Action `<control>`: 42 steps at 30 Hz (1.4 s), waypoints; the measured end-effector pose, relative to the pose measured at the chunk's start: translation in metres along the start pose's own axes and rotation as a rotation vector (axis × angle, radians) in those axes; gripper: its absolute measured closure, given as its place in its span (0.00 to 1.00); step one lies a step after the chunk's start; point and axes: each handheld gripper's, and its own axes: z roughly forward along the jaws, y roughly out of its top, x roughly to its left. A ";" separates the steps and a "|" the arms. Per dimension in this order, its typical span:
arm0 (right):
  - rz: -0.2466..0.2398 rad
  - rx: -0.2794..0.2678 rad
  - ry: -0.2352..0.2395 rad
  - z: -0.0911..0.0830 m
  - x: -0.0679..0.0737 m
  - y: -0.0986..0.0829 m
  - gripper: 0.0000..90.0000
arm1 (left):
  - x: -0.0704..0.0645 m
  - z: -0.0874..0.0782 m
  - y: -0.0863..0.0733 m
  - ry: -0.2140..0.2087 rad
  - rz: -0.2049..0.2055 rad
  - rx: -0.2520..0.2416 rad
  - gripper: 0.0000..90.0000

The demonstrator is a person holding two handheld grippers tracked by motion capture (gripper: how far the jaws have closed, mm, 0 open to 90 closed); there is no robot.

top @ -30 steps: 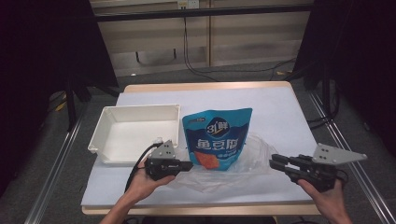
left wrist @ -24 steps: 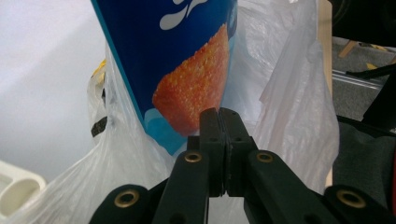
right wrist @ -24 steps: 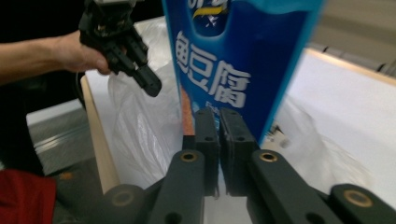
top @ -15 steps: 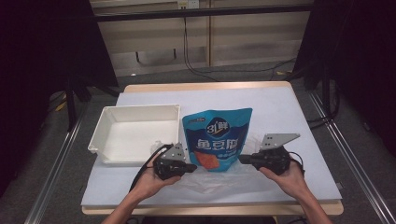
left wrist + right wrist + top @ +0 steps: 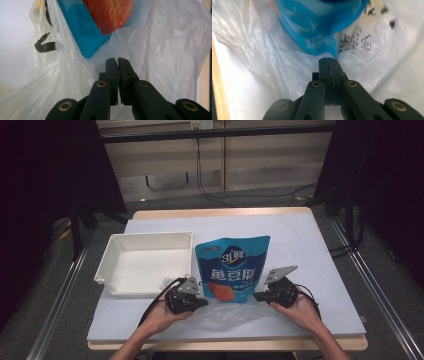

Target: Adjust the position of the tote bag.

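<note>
The clear plastic bag point(image 5: 227, 312) lay flat on the desk point(image 5: 310, 245) between the two grippers, its far part under the blue snack pouch point(image 5: 231, 270). The left gripper point(image 5: 192, 302) had its jaws pressed together at the film's edge, the right gripper point(image 5: 262, 296) likewise; whether either truly pinched film I could not tell. The likely trouble: thin film slipping from a shallow pinch, or both layers caught together, so the mouth would stay shut. A white tray point(image 5: 145, 262) sat just beyond the left gripper.
</note>
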 end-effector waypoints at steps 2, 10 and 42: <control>-0.008 0.022 -0.017 0.003 0.000 -0.002 1.00 | 0.001 0.001 -0.003 0.014 -0.002 0.010 0.97; -0.033 0.096 -0.030 -0.005 0.003 -0.007 1.00 | 0.003 -0.007 -0.012 0.049 -0.011 0.059 0.98; -0.008 0.056 -0.037 0.004 -0.017 0.002 1.00 | 0.018 -0.005 -0.009 0.071 -0.035 0.055 1.00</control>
